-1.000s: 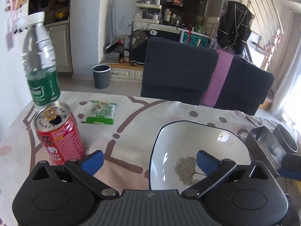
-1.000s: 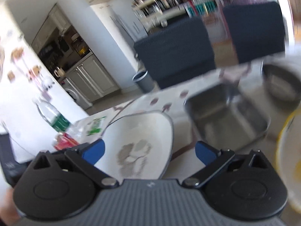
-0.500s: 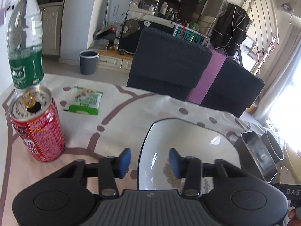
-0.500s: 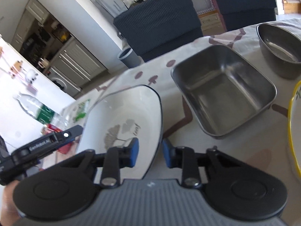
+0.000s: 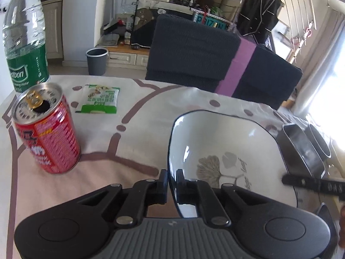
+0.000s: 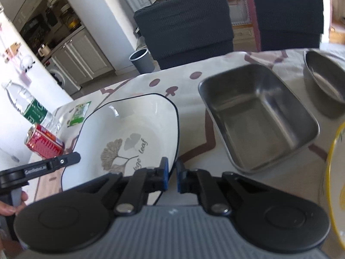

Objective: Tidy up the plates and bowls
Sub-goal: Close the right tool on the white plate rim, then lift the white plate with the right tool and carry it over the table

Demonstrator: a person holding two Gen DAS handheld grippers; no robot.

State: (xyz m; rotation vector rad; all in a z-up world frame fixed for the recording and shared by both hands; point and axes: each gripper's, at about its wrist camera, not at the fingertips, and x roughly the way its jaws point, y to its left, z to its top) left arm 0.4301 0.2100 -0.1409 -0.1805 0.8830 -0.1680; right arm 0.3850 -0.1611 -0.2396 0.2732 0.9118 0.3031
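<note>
A: While the white plate (image 5: 226, 142) sits on the tabletop (image 5: 138, 133), the left gripper (image 5: 171, 179) has its jaws pinching the plate's left rim!

B: And the right gripper (image 6: 171, 172) pinches the opposite rim, jaws nearly together. Just to the plate's right sits the metal tray (image 6: 258, 116), then a steel bowl (image 6: 325, 84).

A: Over left, a red can (image 5: 46, 127) stands upright in front of a water bottle (image 5: 23, 38).

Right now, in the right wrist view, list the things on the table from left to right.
Water bottle → red can → green snack packet → white ginkgo-leaf bowl → rectangular steel tray → round steel bowl.
</note>
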